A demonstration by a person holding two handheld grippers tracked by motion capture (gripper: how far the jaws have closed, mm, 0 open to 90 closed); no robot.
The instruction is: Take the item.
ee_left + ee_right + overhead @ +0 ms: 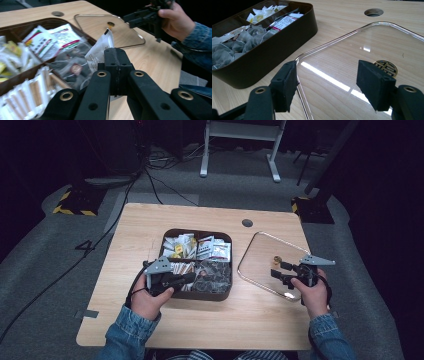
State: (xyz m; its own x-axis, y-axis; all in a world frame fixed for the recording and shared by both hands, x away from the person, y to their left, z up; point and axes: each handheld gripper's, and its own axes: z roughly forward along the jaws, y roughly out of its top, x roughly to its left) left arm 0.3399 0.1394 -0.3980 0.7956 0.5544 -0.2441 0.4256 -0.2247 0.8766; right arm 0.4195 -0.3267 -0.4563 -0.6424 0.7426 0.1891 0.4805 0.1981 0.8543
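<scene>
A brown compartment box point(197, 231) in the middle of the table holds sachets, sugar sticks and mesh tea bags point(216, 272). My left gripper point(191, 278) hangs over the box's near part. Its jaws are shut on a white sachet point(98, 51), which sticks up out of them just above the tea bags point(72, 67). To the right of the box a clear glass lid point(260, 255) with a gold knob point(277, 257) lies flat on the table. My right gripper point(274, 272) stands open over the lid's near edge point(299, 75), its pads point(374, 82) apart with nothing between them.
The box wall point(274, 47) stands close to the left of the lid. A round cable hole point(247, 223) sits in the table top behind the lid. Bare wood lies in front of the box and at the table's left. Cables run over the floor behind.
</scene>
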